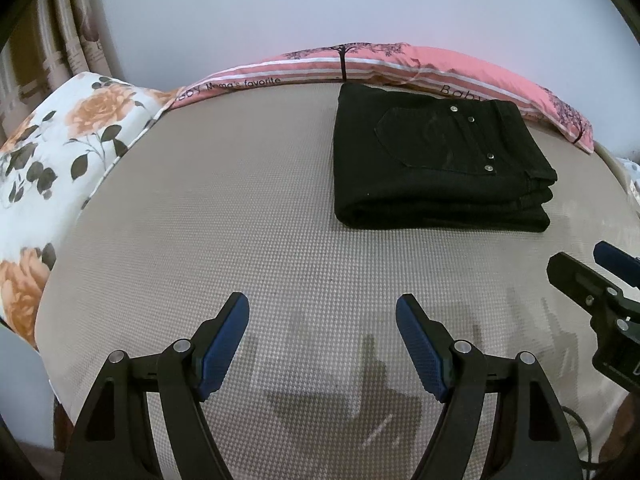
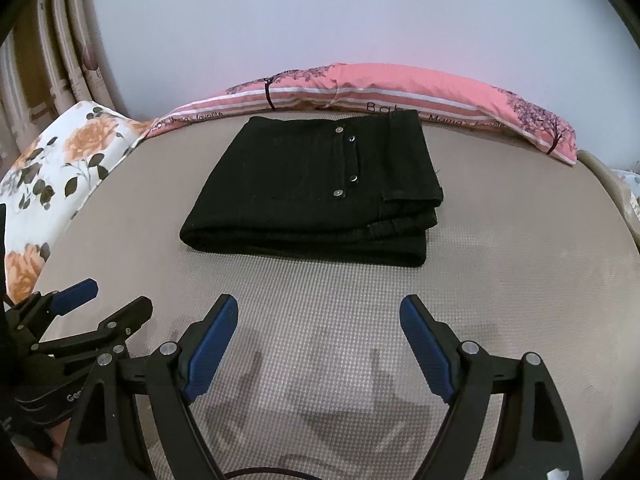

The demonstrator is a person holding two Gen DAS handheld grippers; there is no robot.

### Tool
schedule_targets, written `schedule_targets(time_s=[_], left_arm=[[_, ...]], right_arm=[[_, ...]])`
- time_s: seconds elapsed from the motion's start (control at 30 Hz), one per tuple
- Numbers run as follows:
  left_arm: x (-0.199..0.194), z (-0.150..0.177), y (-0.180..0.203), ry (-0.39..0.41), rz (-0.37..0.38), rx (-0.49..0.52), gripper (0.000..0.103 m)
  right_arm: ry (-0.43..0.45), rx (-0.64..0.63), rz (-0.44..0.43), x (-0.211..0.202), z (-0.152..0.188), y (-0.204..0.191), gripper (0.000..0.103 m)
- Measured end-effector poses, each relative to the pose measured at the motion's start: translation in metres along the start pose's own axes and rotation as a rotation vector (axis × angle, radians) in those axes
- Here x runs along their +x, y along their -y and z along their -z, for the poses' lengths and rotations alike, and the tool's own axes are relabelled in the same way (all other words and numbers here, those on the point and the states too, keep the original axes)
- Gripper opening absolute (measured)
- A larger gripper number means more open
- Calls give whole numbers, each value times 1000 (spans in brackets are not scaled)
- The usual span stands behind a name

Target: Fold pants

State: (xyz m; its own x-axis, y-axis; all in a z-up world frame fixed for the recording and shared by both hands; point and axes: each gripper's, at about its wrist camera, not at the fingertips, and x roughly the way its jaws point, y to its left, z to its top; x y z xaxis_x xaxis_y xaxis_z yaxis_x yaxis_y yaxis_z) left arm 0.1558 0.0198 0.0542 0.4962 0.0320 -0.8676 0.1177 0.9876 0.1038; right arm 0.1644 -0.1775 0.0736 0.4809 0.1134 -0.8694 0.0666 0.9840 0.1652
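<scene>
While both sets of jaws stand wide apart with nothing between them, the black pants [image 2: 316, 188] lie folded on the bed, well ahead of both.

Left gripper [image 1: 322, 312]: blue pads [image 1: 222, 344] spread, only bare mattress cover [image 1: 200, 220] under them. Held above the bed, nearer the camera than the pants and off to their left.

Right gripper [image 2: 319, 314]: jaws equally spread, empty, directly in front of the pants' near folded edge, not touching it. In the right wrist view the left gripper shows at lower left, likewise clear of the pants.

Pants: a compact rectangular stack of several layers, back pocket and four metal rivets on top, waistband end toward the right. The far edge of the pants lies just beside a pink striped pillow [image 2: 400, 92] with tree prints and lettering, which runs along the wall [image 2: 320, 12] behind them. Left of the pants, well apart, a white pillow with orange roses [image 1: 60, 148]. Beyond that, curtains [image 1: 60, 32].
</scene>
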Motion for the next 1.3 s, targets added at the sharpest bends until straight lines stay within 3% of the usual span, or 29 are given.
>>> schedule_targets(time_s=[1.3], left_arm=[[5, 2, 6, -1, -28, 46, 76]], right_arm=[[-26, 16, 5, 4, 6, 6, 81]])
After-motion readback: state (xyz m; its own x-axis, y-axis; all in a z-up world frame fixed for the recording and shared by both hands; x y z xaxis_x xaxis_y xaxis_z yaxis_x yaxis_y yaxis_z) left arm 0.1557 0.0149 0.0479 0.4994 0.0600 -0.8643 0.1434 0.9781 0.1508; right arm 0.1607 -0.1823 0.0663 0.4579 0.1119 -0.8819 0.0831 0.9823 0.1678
